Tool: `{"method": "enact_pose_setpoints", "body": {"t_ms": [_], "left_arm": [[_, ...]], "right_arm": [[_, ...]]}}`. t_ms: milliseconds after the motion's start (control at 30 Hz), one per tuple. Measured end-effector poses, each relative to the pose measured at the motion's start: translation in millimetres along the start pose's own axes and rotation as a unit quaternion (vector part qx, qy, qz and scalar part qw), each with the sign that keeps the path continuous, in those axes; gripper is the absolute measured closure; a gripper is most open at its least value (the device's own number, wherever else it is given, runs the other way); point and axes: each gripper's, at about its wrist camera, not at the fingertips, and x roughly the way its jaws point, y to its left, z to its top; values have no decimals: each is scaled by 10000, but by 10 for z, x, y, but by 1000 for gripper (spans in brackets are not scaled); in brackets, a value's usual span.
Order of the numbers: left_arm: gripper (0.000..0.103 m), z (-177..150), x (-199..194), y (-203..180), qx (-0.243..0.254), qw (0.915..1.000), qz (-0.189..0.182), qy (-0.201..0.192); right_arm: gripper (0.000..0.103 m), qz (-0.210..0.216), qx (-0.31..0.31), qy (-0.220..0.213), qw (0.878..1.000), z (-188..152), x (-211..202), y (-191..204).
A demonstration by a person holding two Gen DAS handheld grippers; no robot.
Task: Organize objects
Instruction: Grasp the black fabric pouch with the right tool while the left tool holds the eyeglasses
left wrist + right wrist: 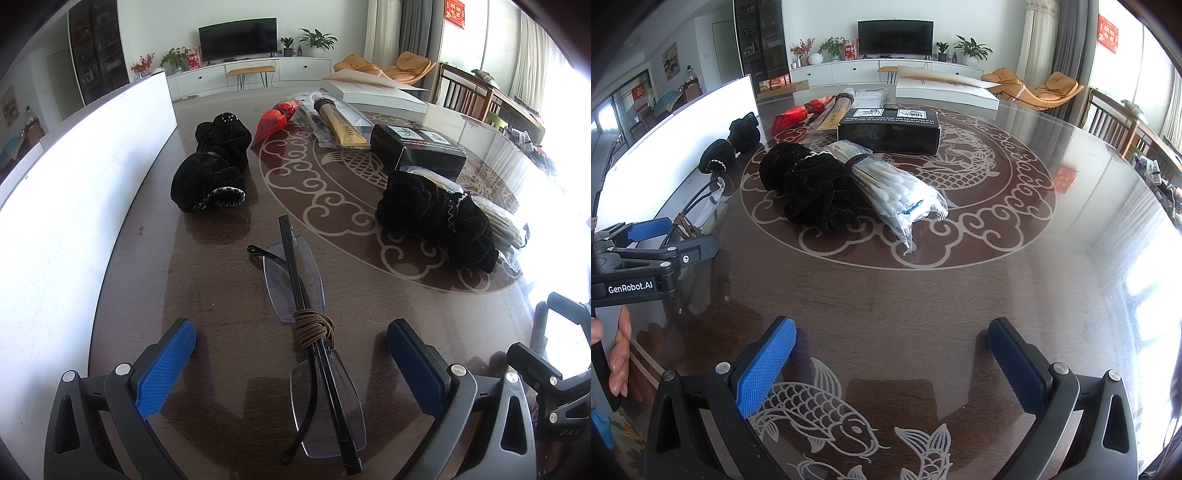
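Folded rimless glasses, tied with a brown cord, lie on the dark table between the open fingers of my left gripper, which touch nothing. A black velvet pouch lies beyond them at the left. A second black pouch lies at the right against a bag of cotton swabs. My right gripper is open and empty over the front of the table, well short of the pouch. The left gripper shows at the left edge of the right wrist view.
A white board runs along the table's left side. A black box, a tan tube, a red packet and a white box sit at the back. Wooden chairs stand at the right.
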Motion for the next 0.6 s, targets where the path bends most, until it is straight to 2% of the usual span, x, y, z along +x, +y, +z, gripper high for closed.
{"method": "enact_pose_setpoints", "body": {"t_ms": [333,400,500,600], "left_arm": [[0,0,0,-1,-1,10000,0,-1],[0,1,2,0,-3,10000,0,-1],[0,0,1,-1,-2,10000,0,-1],[0,0,2,-1,-1,10000,0,-1]], "right_arm": [[0,60,-23,-1,10000,0,-8,-8],[0,474,1,-82,9988,8,-42,-35],[0,1415,222,-147,9896,74,-90,-70],[0,2001,145,252,9793,285,17,51]]}}
